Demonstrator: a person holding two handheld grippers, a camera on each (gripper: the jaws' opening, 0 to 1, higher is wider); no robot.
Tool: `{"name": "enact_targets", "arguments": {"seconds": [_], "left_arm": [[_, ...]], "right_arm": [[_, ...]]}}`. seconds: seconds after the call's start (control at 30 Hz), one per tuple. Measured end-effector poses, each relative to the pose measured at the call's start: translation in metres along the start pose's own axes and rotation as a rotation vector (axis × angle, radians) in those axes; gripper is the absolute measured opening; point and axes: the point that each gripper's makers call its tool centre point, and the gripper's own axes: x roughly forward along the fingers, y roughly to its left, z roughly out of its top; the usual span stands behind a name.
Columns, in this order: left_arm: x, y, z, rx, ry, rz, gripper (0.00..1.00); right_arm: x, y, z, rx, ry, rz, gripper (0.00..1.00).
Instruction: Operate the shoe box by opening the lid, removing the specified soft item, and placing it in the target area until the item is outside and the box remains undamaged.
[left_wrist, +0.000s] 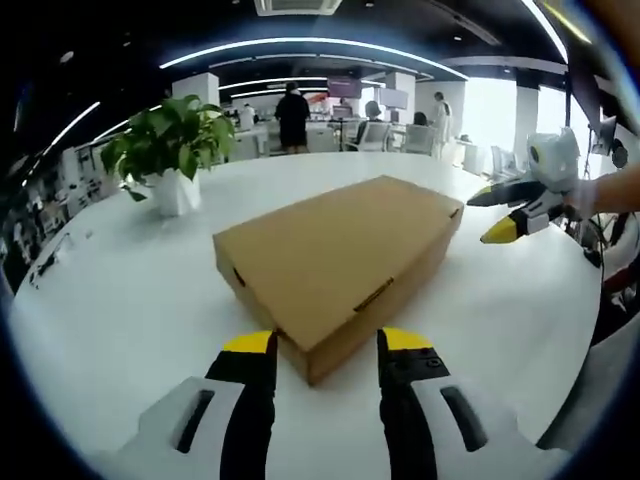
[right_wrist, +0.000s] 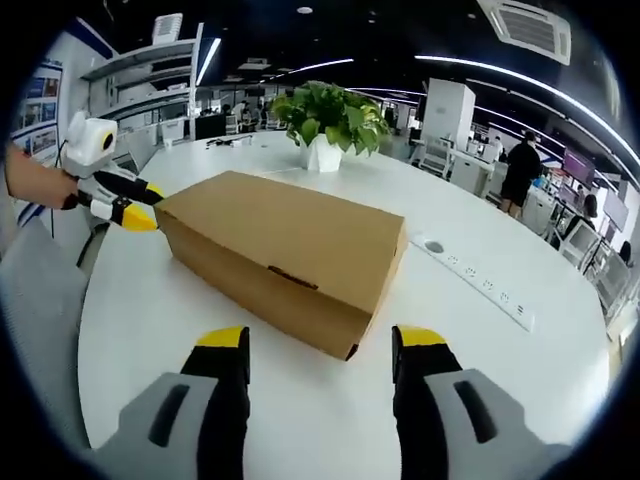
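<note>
Table (left_wrist: 120, 300), white and round-edged, carried everything; notes run left to right across the left gripper view. Toward the far left edge stood a potted plant (left_wrist: 168, 150) in a white pot, well apart from the work. In the middle lay the shoe box (left_wrist: 335, 260), plain brown cardboard, lid down and closed, a small tab slot visible on its near side. Its long axis ran diagonally, from a near corner pointing at the left gripper (left_wrist: 327, 345) away toward the far right. That gripper's jaws stood apart, yellow tips flanking the near corner, just short of touching it as far as I could tell. At the right, the right gripper (left_wrist: 505, 210) came in, held by a person's hand, its yellow tips near the box's far right end; from this side its tips looked slightly parted. In the right gripper view the same box (right_wrist: 285, 255) lay ahead of the right gripper (right_wrist: 321, 345), whose jaws were clearly spread, a corner between them, and the left gripper (right_wrist: 135, 208) sat at the box's far left corner. A strip of sockets (right_wrist: 480, 282) was set into the table toward its right edge. Judgement: both tools were about equally near, one at each end of the long axis, so the lid could be lifted from either end; nothing was yet gripped, and the soft item remained out of sight inside.
</note>
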Motion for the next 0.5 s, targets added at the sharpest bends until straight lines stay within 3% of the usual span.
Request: {"name": "enact_targets", "arguments": {"seconds": [0.5], "left_arm": [[0.006, 0.006, 0.0, -0.047, 0.007, 0.046, 0.39]], "right_arm": [[0.028, -0.005, 0.011, -0.023, 0.023, 0.044, 0.48]]}}
